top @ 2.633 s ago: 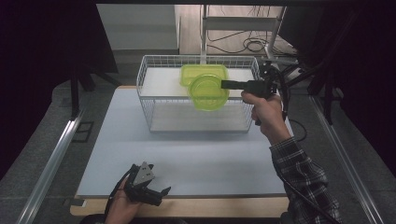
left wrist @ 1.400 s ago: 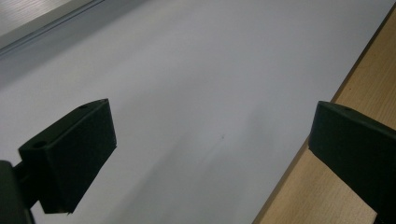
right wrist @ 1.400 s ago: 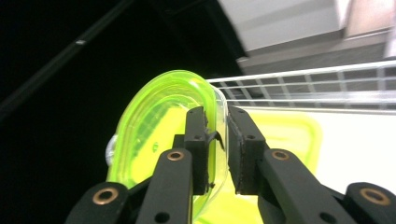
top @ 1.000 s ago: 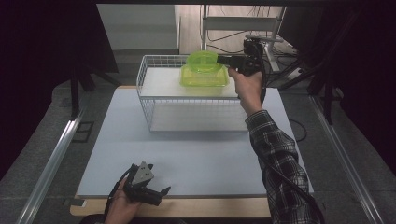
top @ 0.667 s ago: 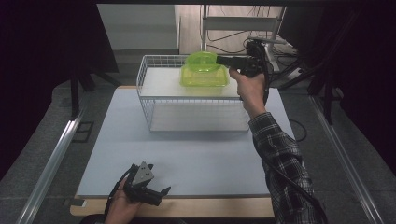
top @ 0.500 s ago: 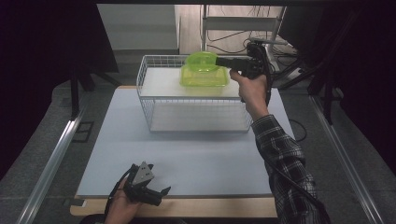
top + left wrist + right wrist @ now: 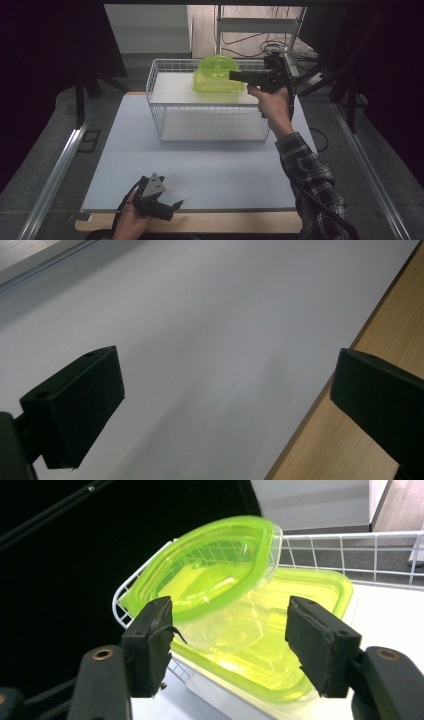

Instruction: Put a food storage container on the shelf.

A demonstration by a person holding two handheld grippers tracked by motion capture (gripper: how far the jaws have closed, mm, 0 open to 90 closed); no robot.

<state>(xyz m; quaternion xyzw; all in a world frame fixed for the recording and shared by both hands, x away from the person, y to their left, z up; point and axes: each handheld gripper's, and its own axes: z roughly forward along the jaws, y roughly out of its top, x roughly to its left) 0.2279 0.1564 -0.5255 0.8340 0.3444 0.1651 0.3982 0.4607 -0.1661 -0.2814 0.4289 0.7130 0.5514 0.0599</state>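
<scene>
left gripper [image 7: 159, 206] parked at near table edge, jaws wide apart, nothing between, hand low and slack. right gripper [image 7: 250, 76] out at full reach over wire basket [image 7: 155, 100], jaws apart, nothing gripped. small green container [image 7: 200, 580] sits tilted on bigger green lidded box [image 7: 310, 595] inside basket. risk imo: tilted one slides off or tips if jaw bumps it.

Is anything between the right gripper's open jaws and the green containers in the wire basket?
Nothing visible. The right gripper is open just in front of the tilted upper container, which rests on the lidded container in the wire basket.
</scene>
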